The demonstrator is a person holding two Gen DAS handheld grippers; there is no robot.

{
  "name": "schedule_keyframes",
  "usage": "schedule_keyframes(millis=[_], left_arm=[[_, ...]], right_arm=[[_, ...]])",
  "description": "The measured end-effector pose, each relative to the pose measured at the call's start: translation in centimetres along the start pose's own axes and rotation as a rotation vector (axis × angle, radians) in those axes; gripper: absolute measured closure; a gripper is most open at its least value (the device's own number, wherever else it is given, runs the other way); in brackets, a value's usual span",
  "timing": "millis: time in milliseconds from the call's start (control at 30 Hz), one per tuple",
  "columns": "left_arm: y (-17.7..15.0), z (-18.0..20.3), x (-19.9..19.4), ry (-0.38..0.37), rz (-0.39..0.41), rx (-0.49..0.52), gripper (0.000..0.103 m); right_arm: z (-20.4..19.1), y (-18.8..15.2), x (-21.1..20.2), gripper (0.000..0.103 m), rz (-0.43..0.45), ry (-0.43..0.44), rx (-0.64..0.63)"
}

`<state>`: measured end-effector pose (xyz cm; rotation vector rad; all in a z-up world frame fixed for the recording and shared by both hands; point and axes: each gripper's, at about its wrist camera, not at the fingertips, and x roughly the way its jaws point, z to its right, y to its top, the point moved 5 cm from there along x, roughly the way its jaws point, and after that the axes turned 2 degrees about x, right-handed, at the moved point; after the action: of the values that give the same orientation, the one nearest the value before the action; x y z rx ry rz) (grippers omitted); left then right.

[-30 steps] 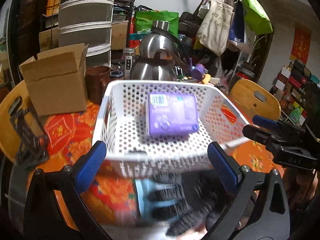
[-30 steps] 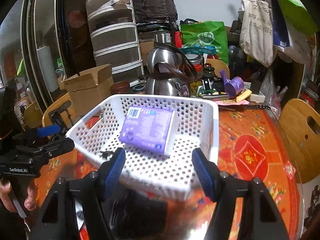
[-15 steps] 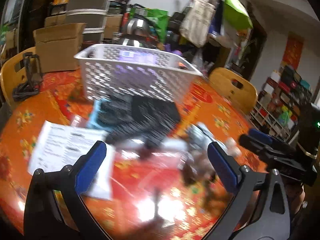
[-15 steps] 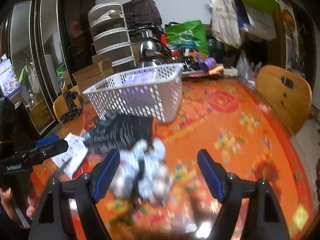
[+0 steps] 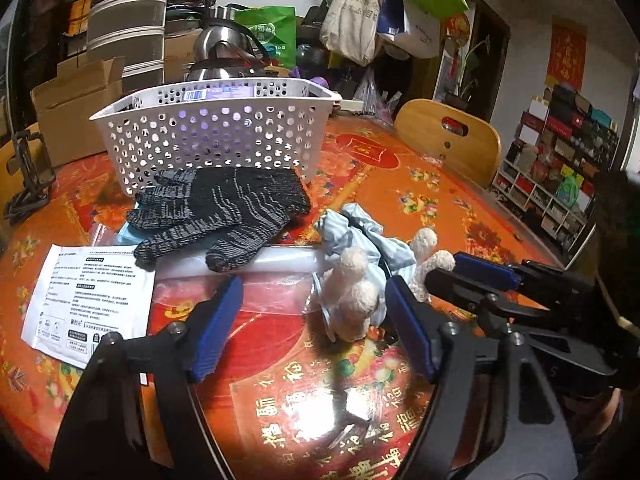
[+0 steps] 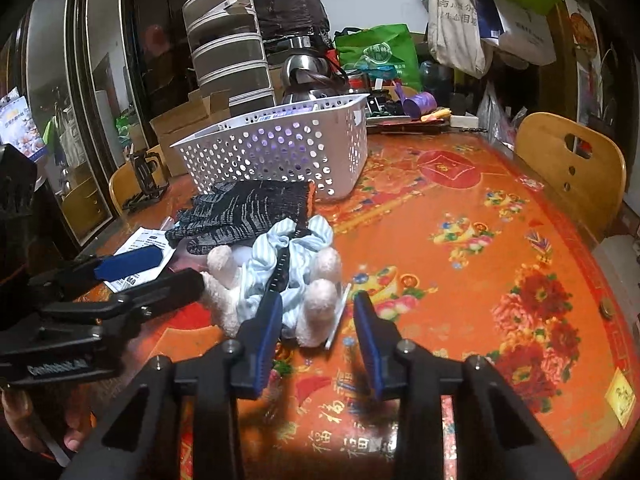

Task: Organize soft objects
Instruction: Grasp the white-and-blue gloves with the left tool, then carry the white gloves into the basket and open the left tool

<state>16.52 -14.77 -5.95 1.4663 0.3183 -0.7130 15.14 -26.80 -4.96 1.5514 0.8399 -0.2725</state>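
Left hand-held gripper (image 5: 310, 320): you've got its blue-padded jaws apart & they've just been closing in; its right finger sits just beside the toy, left finger over clear plastic sheet (image 5: 276, 272). Nothing pinched yet.
Right hand-held gripper (image 6: 316, 322): jaws apart but narrower, also just been closing; one cream leg of the toy sits between the pads, not pressed as far as you can see.
Soft toy: small cream plush animal in pale-blue striped cloth (image 6: 280, 268), lying on the counter, legs toward you, near front of both grippers.
Glove: dark grey striped knit glove (image 5: 224, 212), flat on counter, just behind the toy, touching basket front.
Basket: white perforated plastic basket (image 5: 212, 136), upright behind glove; purple packet w/ barcode (image 5: 216, 92) inside.
Paper: white printed leaflet (image 5: 88, 304), left of left gripper, flat.
Counter: orange-red floral glossy counter (image 6: 460, 240), glare patch near the bottom.
Bkgd: steel kettle (image 5: 224, 52) & cardboard box (image 5: 76, 108) behind basket; wooden chair back (image 6: 572, 168) at counter's right edge.
Your hand (image 6: 40, 428): fingers on left gripper handle, low left in right wrist view.
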Motion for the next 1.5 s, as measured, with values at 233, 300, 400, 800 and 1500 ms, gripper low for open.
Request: schedule_keyframes(millis=[233,300,400,800,1500], left_arm=[[-0.4,1.3,2.1,-0.024,-0.039,0.042,0.081],[-0.6,1.4,2.7,-0.040,-0.054,0.048,0.087],[-0.6,1.5,2.7,-0.058,-0.047,0.059,0.088],[0.7,-0.8,-1.7,-0.117,0.061,0.037,0.090],[11.0,-5.6,-9.7,-0.101,0.211,0.034,0.090]], right_arm=[[0.0,-0.1,0.3,0.088,-0.015,0.016,0.014],[0.0,-0.1,0.5,0.091,-0.019,0.019,0.015],[-0.3,-0.1,0.4,0.093,-0.013,0.013,0.010],[-3.2,1.6,-3.3,0.094,0.090,0.018,-0.055],[-9.6,14.1,-5.3,0.094,0.233,0.051,-0.204]])
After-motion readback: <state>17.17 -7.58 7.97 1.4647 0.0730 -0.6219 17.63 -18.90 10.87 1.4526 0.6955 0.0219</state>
